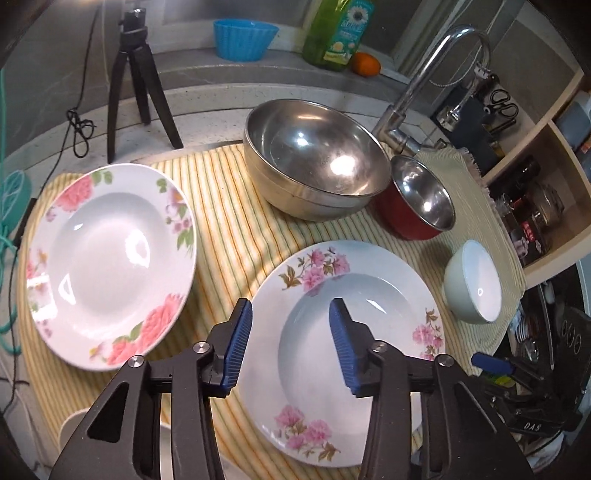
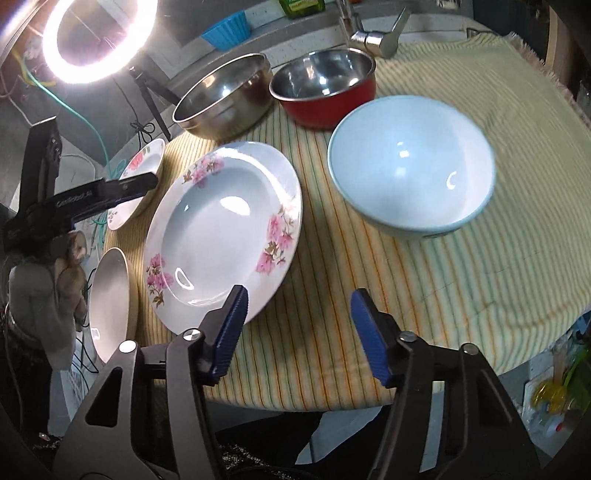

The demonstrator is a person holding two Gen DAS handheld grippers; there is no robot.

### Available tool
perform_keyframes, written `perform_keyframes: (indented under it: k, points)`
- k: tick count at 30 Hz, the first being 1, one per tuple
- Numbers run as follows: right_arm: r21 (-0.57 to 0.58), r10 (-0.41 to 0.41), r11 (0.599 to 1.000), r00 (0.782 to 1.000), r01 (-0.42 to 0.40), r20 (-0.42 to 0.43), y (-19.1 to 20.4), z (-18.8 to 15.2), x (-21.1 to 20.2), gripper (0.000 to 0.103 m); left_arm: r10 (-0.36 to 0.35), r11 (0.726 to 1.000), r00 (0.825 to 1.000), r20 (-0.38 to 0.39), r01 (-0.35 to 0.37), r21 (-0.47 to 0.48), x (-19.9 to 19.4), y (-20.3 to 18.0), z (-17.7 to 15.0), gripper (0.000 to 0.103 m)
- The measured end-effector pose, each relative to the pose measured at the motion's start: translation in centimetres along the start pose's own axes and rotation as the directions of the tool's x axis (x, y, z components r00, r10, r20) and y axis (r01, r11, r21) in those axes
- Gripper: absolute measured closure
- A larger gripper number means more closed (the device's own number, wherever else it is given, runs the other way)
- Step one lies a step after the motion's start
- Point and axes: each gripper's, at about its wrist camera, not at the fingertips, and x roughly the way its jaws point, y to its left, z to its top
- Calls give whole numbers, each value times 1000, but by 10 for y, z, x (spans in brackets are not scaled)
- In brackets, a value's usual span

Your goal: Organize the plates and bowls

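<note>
A plate with pale pink flowers (image 1: 351, 350) lies on the striped cloth (image 1: 229, 206). My left gripper (image 1: 291, 343) hovers open over its left rim, one blue pad outside the rim, the other above the well, gripping nothing. A second plate with larger red-pink flowers (image 1: 110, 266) lies to the left. Behind stand a large steel bowl (image 1: 314, 158), a red bowl with a steel inside (image 1: 421, 199) and a pale bowl (image 1: 472, 280). In the right wrist view my right gripper (image 2: 299, 332) is open above bare cloth, between the pink-flowered plate (image 2: 221, 229) and the pale bowl (image 2: 410, 166).
A plain cream plate (image 2: 110, 302) sits at the table's near left edge. A tripod (image 1: 136, 85), a tap (image 1: 424, 85), a blue fluted tub (image 1: 243, 37), a green bottle (image 1: 338, 33) and an orange (image 1: 365, 64) stand behind. A shelf unit (image 1: 535, 184) is at right. A ring light (image 2: 96, 40) glares.
</note>
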Motion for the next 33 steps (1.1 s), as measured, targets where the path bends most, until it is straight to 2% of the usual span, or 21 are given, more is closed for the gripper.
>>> perform_keyframes:
  k: [5, 13, 20, 24, 30, 33]
  points:
    - [12, 26, 1000, 999, -26, -22, -2, 0, 7, 48, 1, 1000, 1000, -25, 0, 18, 15, 1, 11, 65]
    - [54, 72, 996, 995, -68, -71, -7, 5, 29, 60, 0, 1000, 997, -74, 1, 13, 34, 10, 18, 66]
    - [52, 94, 995, 992, -90, -86, -7, 8, 35, 63, -27, 1000, 995, -95, 26, -10, 43, 13, 21, 71]
    - [55, 125, 991, 988, -120, -95, -7, 8, 35, 71, -22, 1000, 995, -101, 23, 4, 46, 11, 22, 72]
    - [24, 127, 992, 987, -125, -99, 1, 10, 36, 81, -7, 999, 994, -106, 11, 35, 47, 9, 22, 72]
    - [10, 114, 993, 988, -114, -100, 3, 10, 36, 81, 0, 999, 995, -105, 4, 38, 47, 6, 22, 72]
